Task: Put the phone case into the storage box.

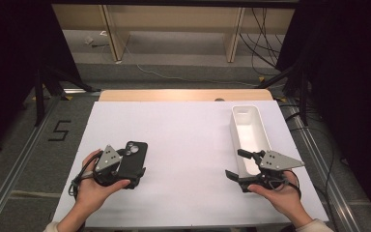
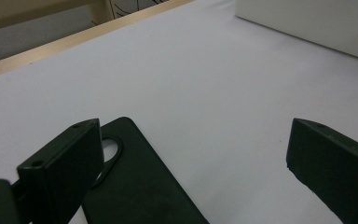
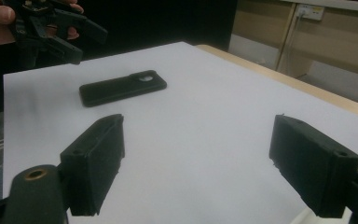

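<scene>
Left gripper (image 1: pixel 134 170) open, jaws spread wide, poised directly over the near end of the black phone case (image 1: pixel 133 158), which lies flat on the white table (image 1: pixel 183 145) at its left side; long axis running away from the person, camera cutout at the far end. Right gripper (image 1: pixel 235 165) also open, well apart from the case, just beside the white rectangular bin (image 1: pixel 249 130). Case matte, thin, round-cornered; bin smooth, rigid, straight-walled; left gripper nearer by far.
</scene>
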Motion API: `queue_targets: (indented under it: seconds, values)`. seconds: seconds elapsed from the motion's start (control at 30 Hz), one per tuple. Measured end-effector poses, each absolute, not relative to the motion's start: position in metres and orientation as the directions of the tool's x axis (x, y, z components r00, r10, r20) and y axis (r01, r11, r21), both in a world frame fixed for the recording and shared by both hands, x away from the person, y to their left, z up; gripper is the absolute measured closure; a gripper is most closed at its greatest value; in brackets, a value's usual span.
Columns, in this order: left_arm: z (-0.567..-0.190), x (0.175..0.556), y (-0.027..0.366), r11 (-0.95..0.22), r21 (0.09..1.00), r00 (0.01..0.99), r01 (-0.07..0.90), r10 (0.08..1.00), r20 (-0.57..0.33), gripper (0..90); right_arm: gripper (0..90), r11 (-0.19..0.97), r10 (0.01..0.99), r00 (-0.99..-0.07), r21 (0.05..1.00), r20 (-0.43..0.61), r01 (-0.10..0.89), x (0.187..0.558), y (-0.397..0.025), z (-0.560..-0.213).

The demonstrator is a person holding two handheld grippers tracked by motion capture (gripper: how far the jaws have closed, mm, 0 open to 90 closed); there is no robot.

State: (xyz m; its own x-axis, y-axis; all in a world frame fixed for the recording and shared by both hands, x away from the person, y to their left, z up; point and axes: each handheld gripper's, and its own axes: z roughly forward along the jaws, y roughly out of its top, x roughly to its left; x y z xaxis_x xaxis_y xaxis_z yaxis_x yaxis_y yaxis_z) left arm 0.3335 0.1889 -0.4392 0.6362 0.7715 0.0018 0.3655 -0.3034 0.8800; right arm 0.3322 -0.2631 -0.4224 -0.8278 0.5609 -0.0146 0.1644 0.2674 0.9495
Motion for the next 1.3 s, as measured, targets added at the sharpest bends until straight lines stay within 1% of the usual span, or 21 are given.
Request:
queue_targets:
  seconds: [0.23,0.3,0.33,0.37,0.4,0.43,0.47,0.5,0.53,0.57,0.6,0.63,0.9,0.97,1.3]
  values:
    - [-0.439,0.333,0.189,-0.303,0.880,0.635,0.365,0.773,0.003,5.7,19.5,0.267,0.560,-0.828,0.949,-0.014,0.165,0.332,-0.263,-0.422]
    - [-0.439,0.333,0.189,-0.303,0.882,0.636,0.362,0.772,0.005,9.4,19.5,0.267,0.559,-0.829,0.950,-0.014,0.164,0.331,-0.263,-0.422]
    - [-0.439,0.333,0.189,-0.312,0.881,0.632,0.356,0.775,0.019,20.6,19.7,0.267,0.559,-0.829,0.950,-0.015,0.163,0.331,-0.262,-0.422]
    - [-0.439,0.333,0.189,-0.313,0.879,0.628,0.359,0.778,0.021,26.7,19.7,0.268,0.559,-0.829,0.949,-0.014,0.164,0.331,-0.262,-0.422]
    - [-0.439,0.334,0.189,-0.316,0.879,0.628,0.358,0.778,0.024,39.7,19.8,0.267,0.559,-0.829,0.949,-0.013,0.165,0.331,-0.262,-0.422]
    - [-0.438,0.334,0.189,-0.311,0.879,0.623,0.362,0.782,0.020,55.0,19.9,0.270,0.558,-0.830,0.949,-0.015,0.165,0.332,-0.262,-0.422]
    - [-0.438,0.335,0.189,-0.316,0.870,0.618,0.379,0.786,0.017,55.0,19.9,0.270,0.558,-0.830,0.949,-0.015,0.165,0.332,-0.262,-0.422]
    - [-0.438,0.336,0.188,-0.325,0.860,0.611,0.393,0.791,0.020,74.5,20.0,0.271,0.558,-0.830,0.949,-0.015,0.165,0.332,-0.262,-0.422]
    - [-0.438,0.338,0.187,-0.326,0.850,0.599,0.413,0.800,0.016,80.5,20.1,0.270,0.560,-0.829,0.949,-0.015,0.166,0.332,-0.262,-0.422]
    - [-0.438,0.338,0.187,-0.326,0.850,0.599,0.413,0.800,0.016,85.0,20.1,0.270,0.560,-0.829,0.949,-0.015,0.166,0.332,-0.262,-0.422]
    - [-0.438,0.339,0.186,-0.336,0.842,0.596,0.422,0.802,0.021,85.0,20.1,0.268,0.560,-0.828,0.949,-0.014,0.166,0.332,-0.262,-0.422]
    - [-0.439,0.340,0.183,-0.346,0.825,0.596,0.446,0.803,0.015,89.5,20.3,0.267,0.561,-0.828,0.949,-0.012,0.167,0.332,-0.262,-0.422]
    - [-0.450,0.353,0.166,-0.409,0.760,0.622,0.505,0.783,0.008,89.7,20.5,0.266,0.559,-0.829,0.950,-0.012,0.166,0.332,-0.261,-0.422]
    - [-0.456,0.358,0.159,-0.439,0.731,0.632,0.522,0.775,0.014,89.7,20.6,0.266,0.560,-0.828,0.950,-0.014,0.164,0.331,-0.262,-0.422]
    - [-0.467,0.369,0.154,-0.481,0.670,0.642,0.565,0.767,0.008,89.7,21.0,0.264,0.563,-0.827,0.950,-0.012,0.166,0.332,-0.263,-0.422]
